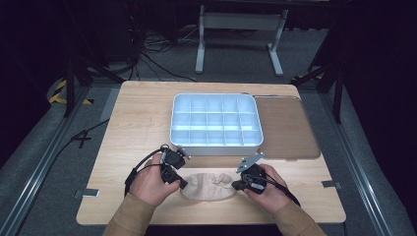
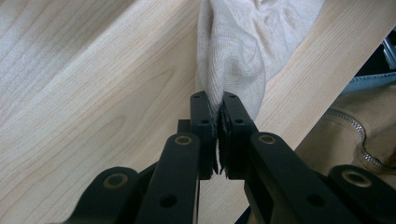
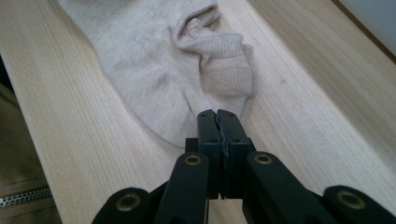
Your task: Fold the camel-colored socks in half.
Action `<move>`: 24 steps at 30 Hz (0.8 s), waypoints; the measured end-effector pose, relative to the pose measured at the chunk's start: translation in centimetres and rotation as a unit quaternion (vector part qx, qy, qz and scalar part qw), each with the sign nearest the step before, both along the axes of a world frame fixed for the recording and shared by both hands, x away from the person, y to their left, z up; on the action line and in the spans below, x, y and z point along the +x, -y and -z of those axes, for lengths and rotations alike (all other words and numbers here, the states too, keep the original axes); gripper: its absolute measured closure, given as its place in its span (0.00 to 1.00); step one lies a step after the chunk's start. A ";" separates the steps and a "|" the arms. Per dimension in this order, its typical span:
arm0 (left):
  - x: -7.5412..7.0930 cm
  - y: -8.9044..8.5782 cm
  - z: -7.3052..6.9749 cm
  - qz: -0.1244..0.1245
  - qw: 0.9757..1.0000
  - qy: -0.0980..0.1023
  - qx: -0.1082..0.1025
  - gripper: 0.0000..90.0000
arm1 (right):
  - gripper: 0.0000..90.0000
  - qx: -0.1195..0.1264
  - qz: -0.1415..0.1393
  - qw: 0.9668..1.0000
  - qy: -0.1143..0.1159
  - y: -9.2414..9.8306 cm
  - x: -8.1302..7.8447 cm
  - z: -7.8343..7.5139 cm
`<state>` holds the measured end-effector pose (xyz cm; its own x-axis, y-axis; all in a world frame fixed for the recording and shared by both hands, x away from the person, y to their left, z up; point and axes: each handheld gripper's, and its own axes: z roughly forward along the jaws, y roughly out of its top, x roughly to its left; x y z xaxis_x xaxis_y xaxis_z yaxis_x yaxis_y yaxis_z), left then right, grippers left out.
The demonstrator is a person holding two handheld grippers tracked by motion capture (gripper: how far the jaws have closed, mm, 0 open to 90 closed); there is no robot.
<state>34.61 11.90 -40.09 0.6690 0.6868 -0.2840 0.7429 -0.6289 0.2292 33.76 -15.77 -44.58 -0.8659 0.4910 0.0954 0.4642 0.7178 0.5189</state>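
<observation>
A beige sock [image 1: 209, 187] lies flat on the wooden table [image 1: 137, 123] near its front edge, between my two hands. My left gripper [image 1: 183, 184] is at the sock's left end; in the left gripper view it [image 2: 218, 105] is shut on a bunched fold of the sock [image 2: 238, 56], which is lifted slightly. My right gripper [image 1: 236, 186] is at the sock's right end. In the right gripper view its jaws [image 3: 217, 114] are closed at the near edge of the sock [image 3: 154, 70], apparently pinching thin fabric. The ribbed cuff [image 3: 224, 60] is folded over.
A white tray [image 1: 216, 145] with several empty compartments stands just behind the grippers at the table's middle. A brown mat [image 1: 287, 128] lies to its right. Bare wood stretches to the left of the tray. A tan-sleeved forearm [image 1: 133, 216] comes in from the bottom on each side.
</observation>
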 end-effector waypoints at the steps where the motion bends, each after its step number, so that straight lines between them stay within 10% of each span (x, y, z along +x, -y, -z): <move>1: 0.0 0.0 0.0 0.000 1.000 0.000 0.000 0.95 | 1.00 0.000 0.000 1.000 0.001 0.0 0.0 0.0; 24: 0.0 -0.3 -0.1 -0.003 1.000 -0.002 -0.001 0.95 | 1.00 -0.006 -0.013 1.000 0.022 -0.7 -0.3 0.4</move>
<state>34.64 12.21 -39.98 0.6633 0.6911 -0.2872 0.7480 -0.6234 0.2275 33.49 -15.06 -44.96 -0.8818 0.4687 0.0523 0.4223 0.7353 0.5301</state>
